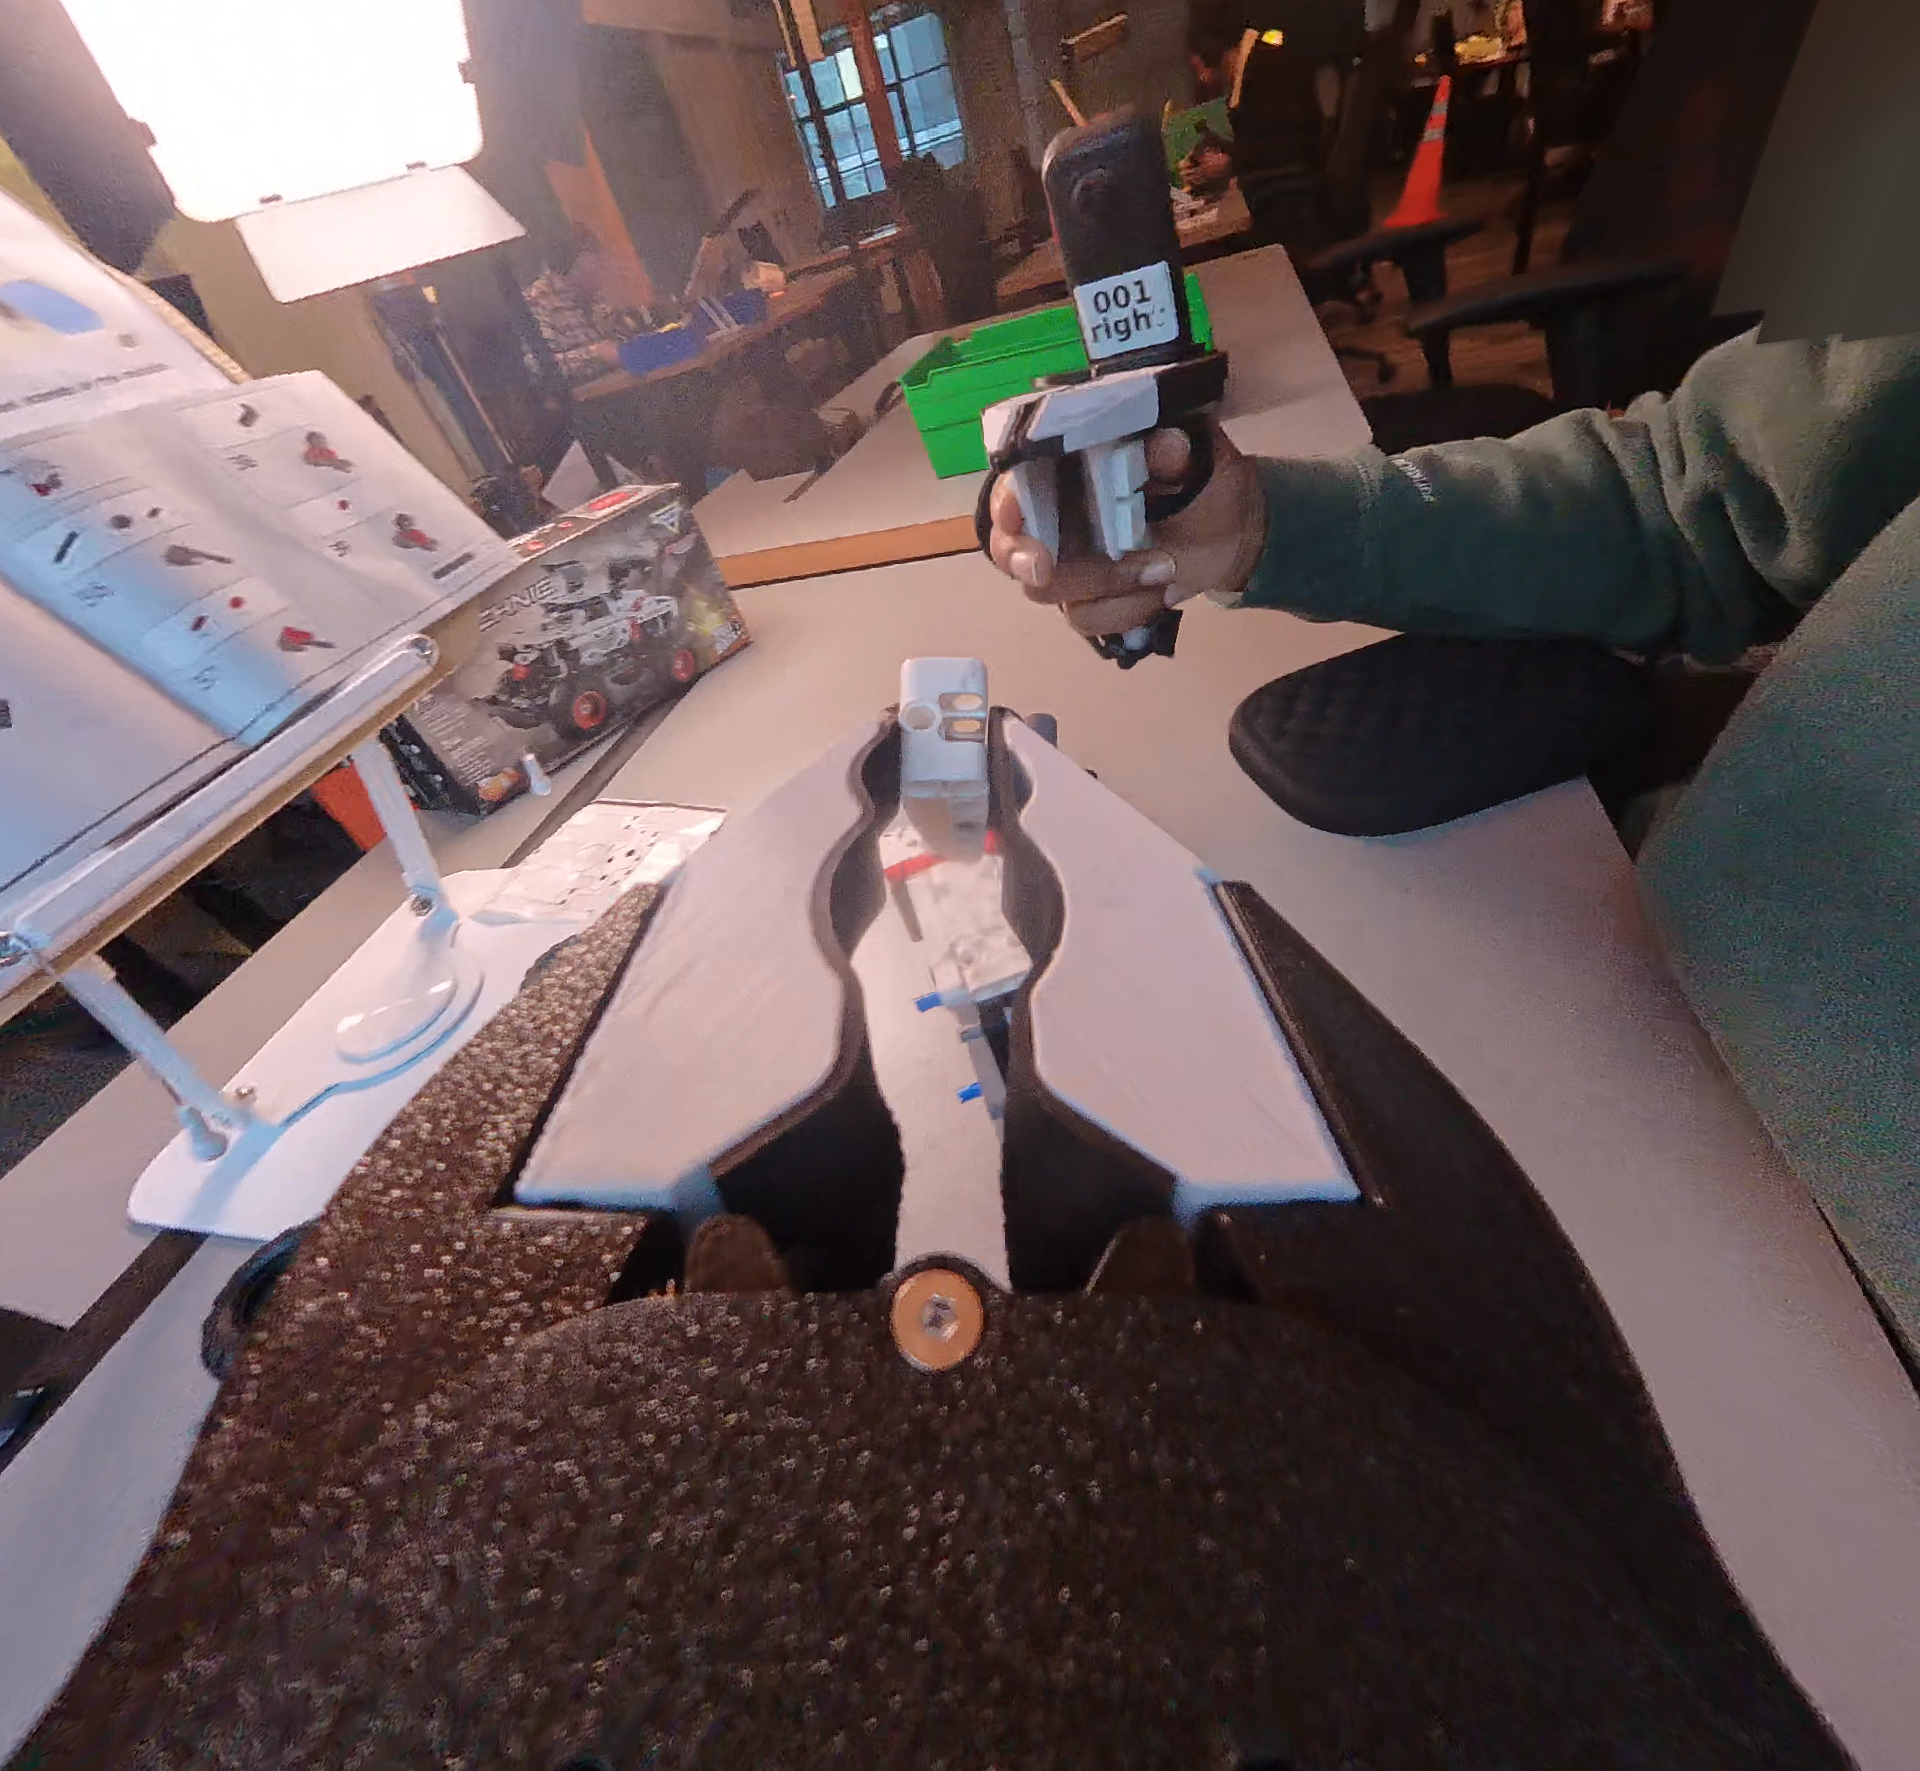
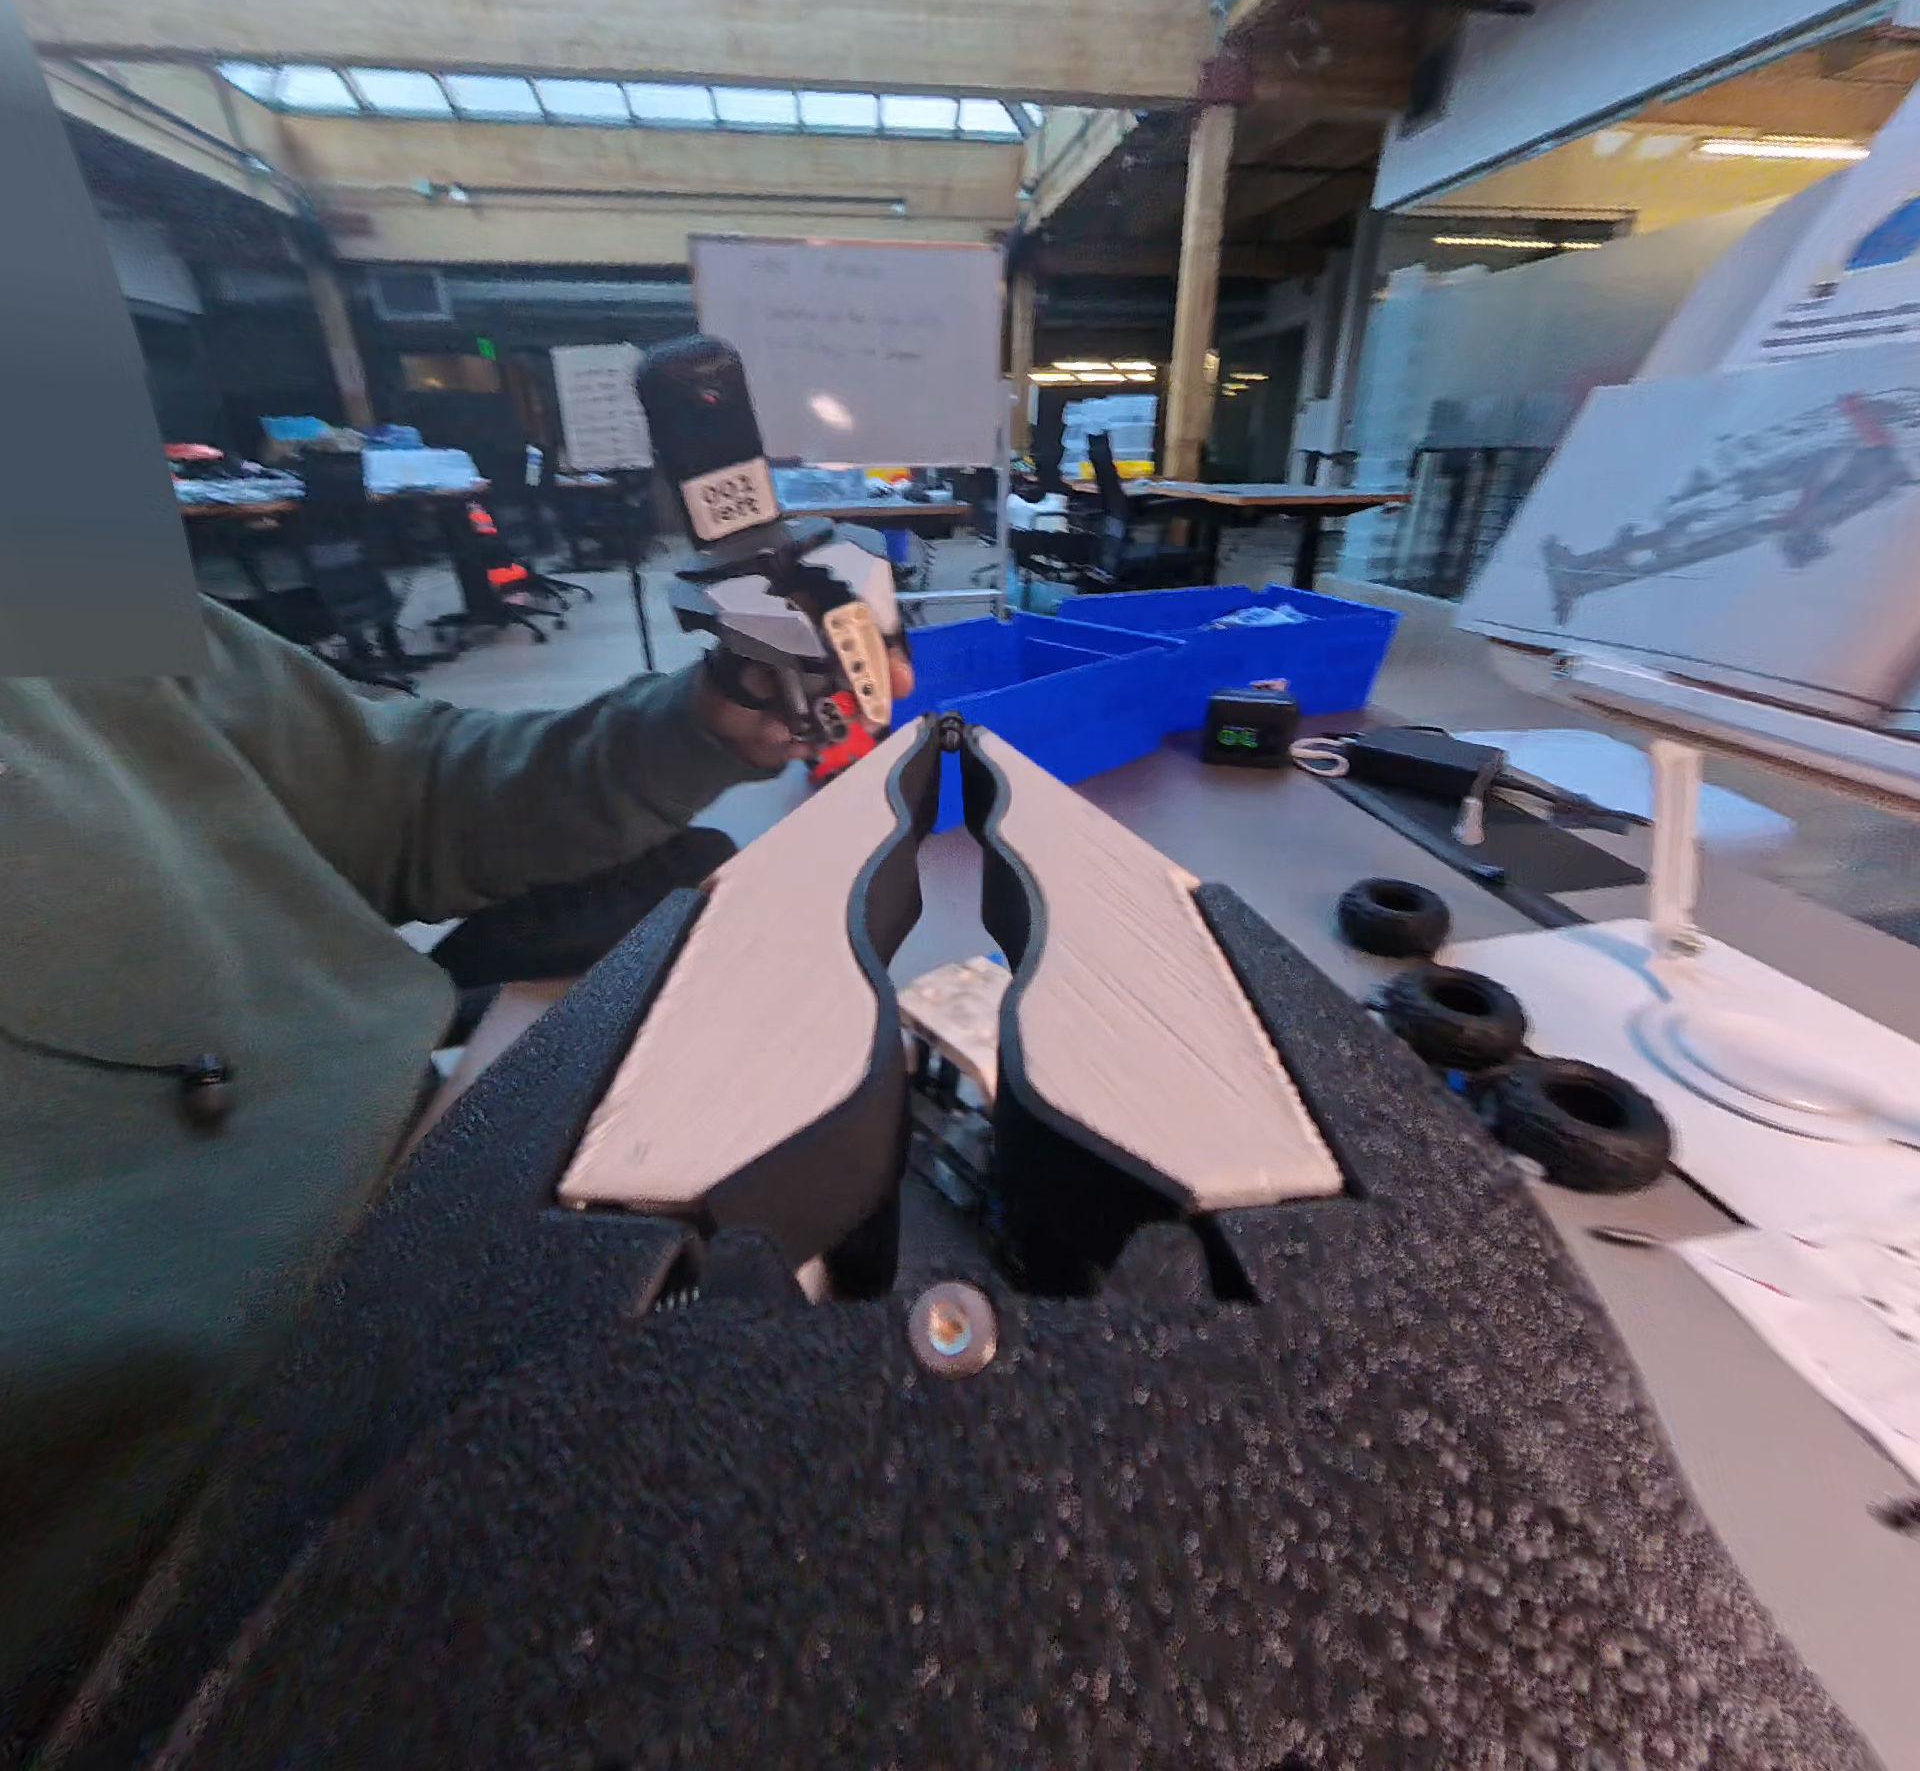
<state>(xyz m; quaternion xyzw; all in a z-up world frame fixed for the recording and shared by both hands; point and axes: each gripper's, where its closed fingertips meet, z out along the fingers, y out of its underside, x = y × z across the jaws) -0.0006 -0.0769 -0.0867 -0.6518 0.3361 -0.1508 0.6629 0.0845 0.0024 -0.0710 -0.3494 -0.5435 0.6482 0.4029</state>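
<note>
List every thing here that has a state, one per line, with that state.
left tool: shut on a white toy assembly, held above the table.
right tool: shut on a small dark part.
instruction booklet: open, propped on a white stand.
toy box: closed, lying on the table.
three black tyres: loose on the table, unmounted.
blue bins: open-topped.

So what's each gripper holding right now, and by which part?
Left gripper: white toy-brick assembly, pinched near its upper end. Right gripper: a tiny dark piece at its fingertips.
</note>
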